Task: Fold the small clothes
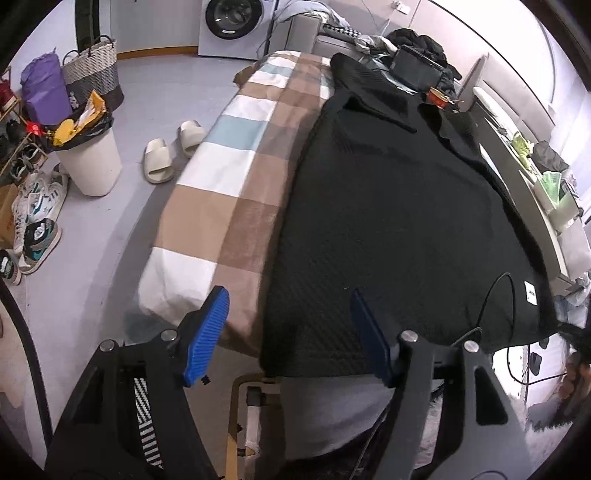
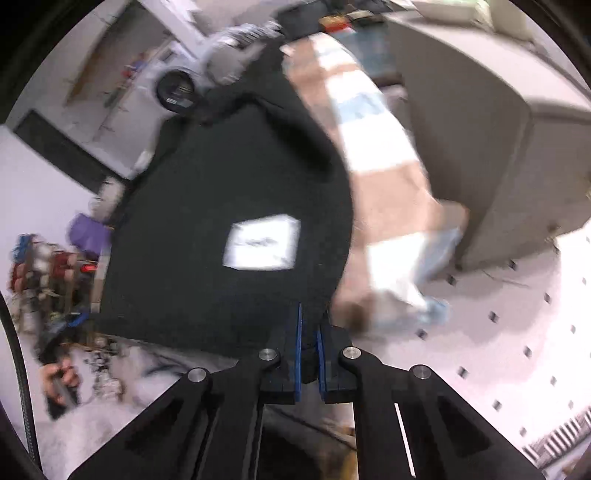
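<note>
Black shirt (image 1: 388, 221) lies spread flat on the bed, over a checked blanket (image 1: 229, 177) in tan, white and pale blue. Collar end is far from both tongs, hem end near them and hanging a little past the bed's edge. White label (image 2: 262, 242) sits on the fabric just ahead of the right tongs.

Right tongs (image 2: 309, 347): pads clamped together on a pinch of the shirt's hem edge, dark fabric visible between the blue pads. Right wrist view is motion-blurred, so finer detail is unreadable.

Left tongs (image 1: 291, 332): jaws apart, straddling the shirt's near left corner. Right blue pad (image 1: 369, 336) is over the black fabric, left blue pad (image 1: 207, 332) over the blanket beside the shirt. Cannot tell whether either pad touches the cloth; nothing pinched.

Outward, left of the left tongs, on the floor: pair of white slippers (image 1: 173, 151), white bin (image 1: 88, 162) stuffed with rubbish, woven basket (image 1: 92, 74), sneakers (image 1: 37, 221). Far ahead: washing machine (image 1: 232, 26). Beyond the collar: dark clutter (image 1: 417, 62) piled on the bed.
</note>
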